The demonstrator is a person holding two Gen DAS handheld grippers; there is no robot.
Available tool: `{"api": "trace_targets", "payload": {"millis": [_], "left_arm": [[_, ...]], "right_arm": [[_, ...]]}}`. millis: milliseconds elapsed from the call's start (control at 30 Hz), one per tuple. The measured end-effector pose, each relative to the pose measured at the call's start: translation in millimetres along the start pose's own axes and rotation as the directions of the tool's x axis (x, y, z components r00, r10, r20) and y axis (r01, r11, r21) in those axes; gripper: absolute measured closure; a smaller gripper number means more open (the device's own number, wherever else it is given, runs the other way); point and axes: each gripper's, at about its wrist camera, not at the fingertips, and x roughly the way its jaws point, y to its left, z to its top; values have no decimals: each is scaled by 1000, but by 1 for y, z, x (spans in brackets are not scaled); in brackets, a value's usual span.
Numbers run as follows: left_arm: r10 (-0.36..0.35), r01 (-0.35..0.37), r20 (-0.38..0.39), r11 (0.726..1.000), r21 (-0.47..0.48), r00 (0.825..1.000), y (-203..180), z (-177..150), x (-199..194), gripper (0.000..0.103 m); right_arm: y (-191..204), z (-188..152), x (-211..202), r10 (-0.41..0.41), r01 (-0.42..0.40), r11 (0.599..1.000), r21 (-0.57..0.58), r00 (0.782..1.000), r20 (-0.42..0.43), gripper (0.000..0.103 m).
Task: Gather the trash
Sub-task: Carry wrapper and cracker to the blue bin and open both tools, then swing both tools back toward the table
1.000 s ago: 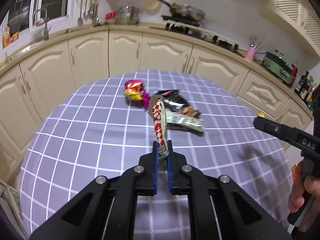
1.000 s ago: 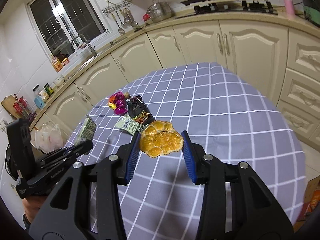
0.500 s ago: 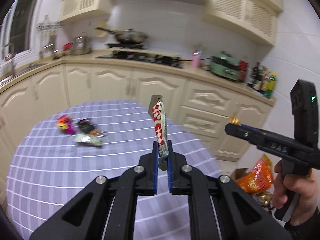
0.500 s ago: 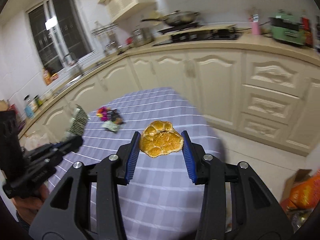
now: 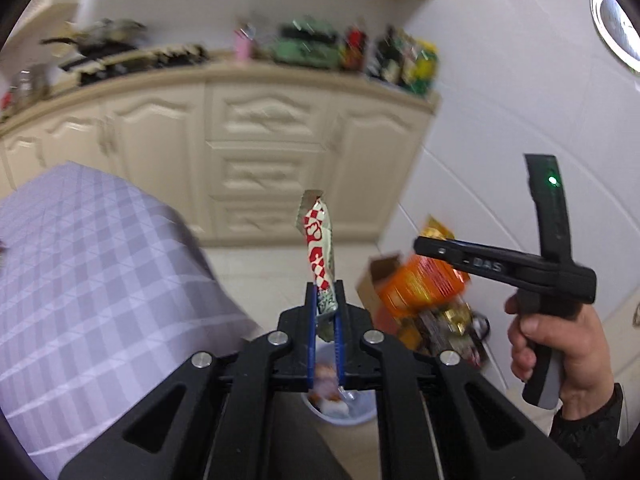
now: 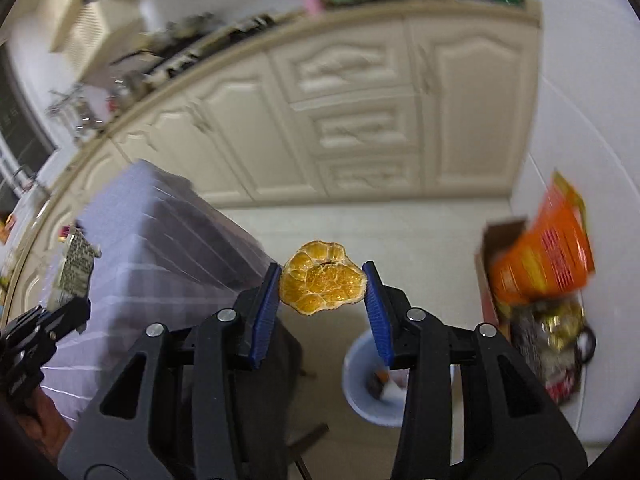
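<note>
left tongs (image 5: 325,300) pinched tight on the lower end of a red-and-white wrapper (image 5: 319,250); thin, light, floppy film, so an end grip suffices. it stands past the bench (image 5: 92,272) edge, above the pale bin (image 5: 344,414) on the floor. right tongs (image 6: 323,292) clamp an orange peel (image 6: 323,283) by its rim; light, slightly stiff, brittle-looking; bin (image 6: 360,396) lower right.

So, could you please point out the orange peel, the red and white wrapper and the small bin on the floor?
orange peel (image 6: 323,278), right wrist view, middle of the peel.
red and white wrapper (image 5: 319,246), left wrist view, its printed upper half.
small bin (image 6: 354,364), right wrist view, its left rim.
</note>
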Motion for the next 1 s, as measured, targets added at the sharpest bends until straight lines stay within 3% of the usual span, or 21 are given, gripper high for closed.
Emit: {"api": "trace_targets", "payload": {"millis": [200, 500, 567, 600, 633, 700, 767, 1000], "left_arm": [[-70, 76, -182, 997, 23, 981, -28, -28, 80, 96], [-159, 164, -379, 986, -19, 911, -37, -58, 171, 95], [-188, 194, -434, 980, -30, 881, -37, -60, 194, 89], [-183, 191, -447, 981, -26, 876, -37, -62, 199, 67], [-174, 183, -447, 983, -25, 877, -35, -63, 202, 38], [-138, 144, -400, 989, -17, 906, -31, -59, 195, 17], [-100, 108, -356, 994, 2, 929, -27, -52, 183, 17], [-35, 41, -227, 999, 23, 973, -27, -22, 142, 14]], "right_arm": [[-51, -30, 42, -12, 26, 993, 116, 993, -117, 62], [-90, -56, 79, 14, 35, 971, 234, 979, -203, 61], [-96, -59, 83, 17, 39, 964, 263, 978, -209, 42], [-100, -61, 85, 15, 43, 960, 278, 979, -205, 34], [-105, -62, 85, 7, 55, 953, 297, 979, -203, 22], [-108, -62, 84, -9, 72, 947, 313, 980, -200, 13], [-112, -62, 82, -24, 87, 942, 325, 981, -192, 7], [-109, -56, 75, -44, 99, 944, 313, 983, -178, 6]]}}
